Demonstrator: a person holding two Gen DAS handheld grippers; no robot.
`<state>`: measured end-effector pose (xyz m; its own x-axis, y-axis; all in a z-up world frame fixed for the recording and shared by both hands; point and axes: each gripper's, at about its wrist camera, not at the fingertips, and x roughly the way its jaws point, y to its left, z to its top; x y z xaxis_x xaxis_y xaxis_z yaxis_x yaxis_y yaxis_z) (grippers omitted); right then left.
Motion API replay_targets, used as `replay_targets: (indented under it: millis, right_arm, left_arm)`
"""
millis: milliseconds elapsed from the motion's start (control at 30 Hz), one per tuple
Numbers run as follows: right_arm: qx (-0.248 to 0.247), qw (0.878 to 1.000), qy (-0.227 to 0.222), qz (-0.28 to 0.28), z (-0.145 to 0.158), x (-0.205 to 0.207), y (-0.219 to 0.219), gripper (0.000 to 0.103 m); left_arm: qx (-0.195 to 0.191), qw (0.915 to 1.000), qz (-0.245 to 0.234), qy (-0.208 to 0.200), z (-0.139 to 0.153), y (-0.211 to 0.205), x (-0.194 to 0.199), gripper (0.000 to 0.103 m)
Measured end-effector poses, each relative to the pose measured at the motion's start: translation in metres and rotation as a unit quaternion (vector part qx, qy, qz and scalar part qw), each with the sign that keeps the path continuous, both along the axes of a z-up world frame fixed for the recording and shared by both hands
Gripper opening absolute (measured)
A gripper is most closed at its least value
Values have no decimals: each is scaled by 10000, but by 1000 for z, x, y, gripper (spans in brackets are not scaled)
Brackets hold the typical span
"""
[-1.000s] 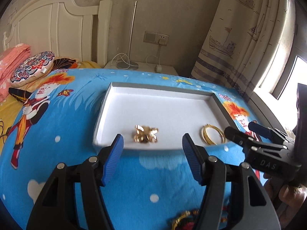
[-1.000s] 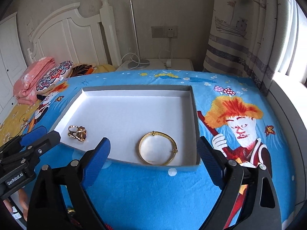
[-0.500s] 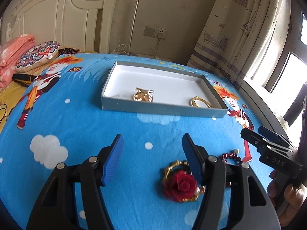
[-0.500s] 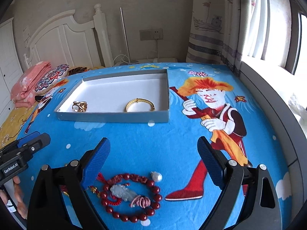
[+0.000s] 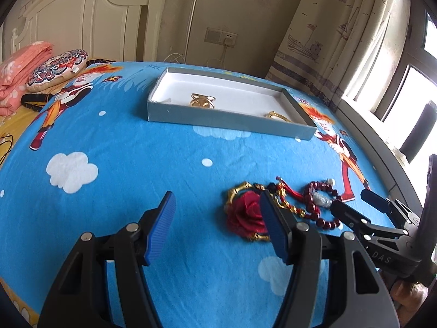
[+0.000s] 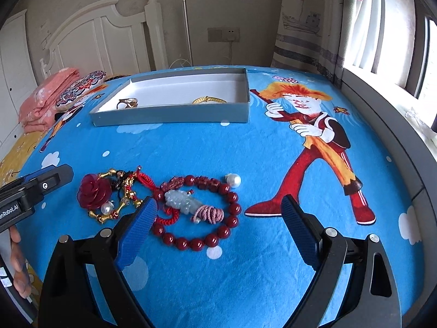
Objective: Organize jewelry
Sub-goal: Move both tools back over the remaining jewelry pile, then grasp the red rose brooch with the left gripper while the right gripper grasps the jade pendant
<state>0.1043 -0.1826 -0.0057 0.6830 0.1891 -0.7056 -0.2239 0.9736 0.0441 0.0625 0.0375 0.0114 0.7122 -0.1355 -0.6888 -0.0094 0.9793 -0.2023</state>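
Blue cartoon bedding covers the bed (image 6: pixel 273 164) you are working over, with a white headboard (image 6: pixel 103 43) behind. On the far left (beyond your reach for now) lie a folded pink blanket (image 6: pixel 46 101) and a patterned cushion (image 6: pixel 82 87). Next comes the grey tray (image 6: pixel 169 114), already holding a gold ring (image 6: pixel 127 103) and a gold bangle (image 6: pixel 209 99). Nearer you, three loose pieces lie close together on the bedding: a red rose brooch (image 6: pixel 94 194) in a gold frame, a red bead bracelet (image 6: pixel 202 213) with a pale jade charm and a knotted cord, and a single pearl (image 6: pixel 233 179) just beside it. The bracelet will likely sag and drape, so pinch across the beads rather than the cord; the brooch looks stiff but delicate at the petals, so take its frame. Your left claw (image 5: pixel 215 227) is spread wide and holds nothing, its right finger overlapping the brooch in view. Your right claw (image 6: pixel 218 227) is equally spread and empty, bracketing the bracelet.
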Motion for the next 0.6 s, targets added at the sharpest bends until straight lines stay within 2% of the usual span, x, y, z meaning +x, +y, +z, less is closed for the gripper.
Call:
replay_targets:
  millis: [200,367,600]
  right_arm:
    - [-1,9998,-218,-25,0,-11,-1,86]
    - [12,9997,-240,-5,-3,-12,-1,86]
    - [144,9997,-170,-69,-8,-10,-8,86]
  left_arm:
    - [267,9992,-282,-122,-9,-28,-9,61]
    - [301,9984,-470,-108,-18,-41,-7,61]
    - [421,9985,-362,6,-26,-38,6,52]
